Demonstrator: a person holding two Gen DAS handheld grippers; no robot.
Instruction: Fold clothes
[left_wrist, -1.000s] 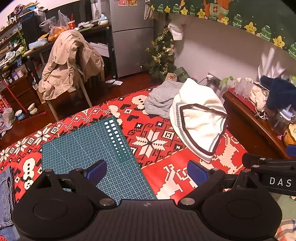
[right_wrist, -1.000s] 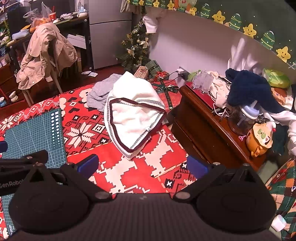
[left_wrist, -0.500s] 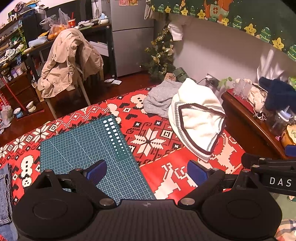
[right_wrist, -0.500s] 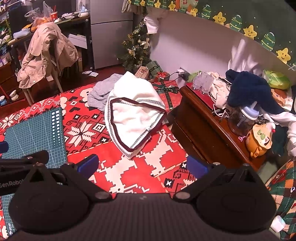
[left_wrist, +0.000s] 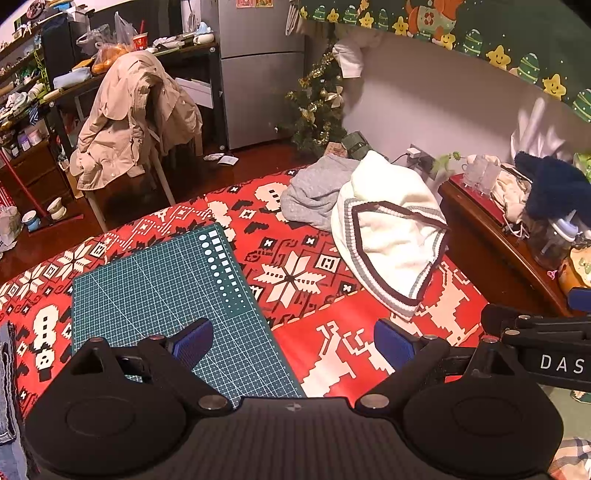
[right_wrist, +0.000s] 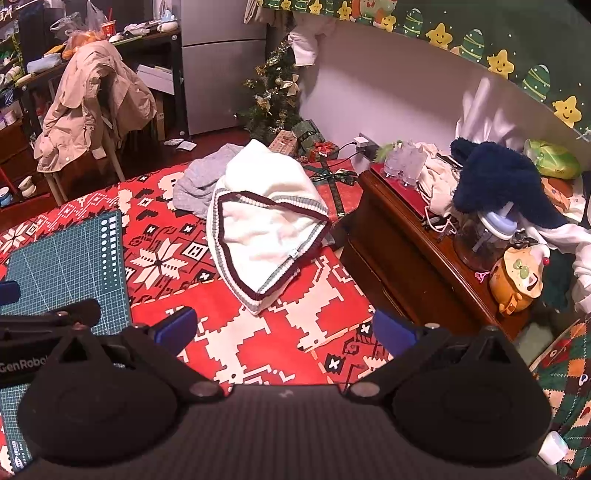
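Note:
A white knit sweater (left_wrist: 391, 236) (right_wrist: 266, 229) with dark red and grey striped trim lies crumpled on the red patterned cover (left_wrist: 314, 332) (right_wrist: 258, 332), far right of the surface. Behind it a grey garment (left_wrist: 314, 192) (right_wrist: 199, 184) is bunched up. My left gripper (left_wrist: 291, 341) hovers open over the edge of the green cutting mat (left_wrist: 166, 288) (right_wrist: 62, 258), nothing between its blue pads. My right gripper (right_wrist: 282, 326) is open too, just short of the sweater's lower corner. Folded denim (left_wrist: 5, 387) shows at the left edge.
A dark wooden side table (right_wrist: 413, 236) (left_wrist: 491, 236) crowded with a navy fleece (right_wrist: 506, 181), jars and an orange pot stands right of the cover. Beyond are a chair with a beige coat (left_wrist: 129, 118) (right_wrist: 88, 103), a small Christmas tree (right_wrist: 273, 96) and a fridge (left_wrist: 258, 66).
Both views have shifted only slightly; the sweater sits a touch further left in the left wrist view. Both grippers stay open and empty.

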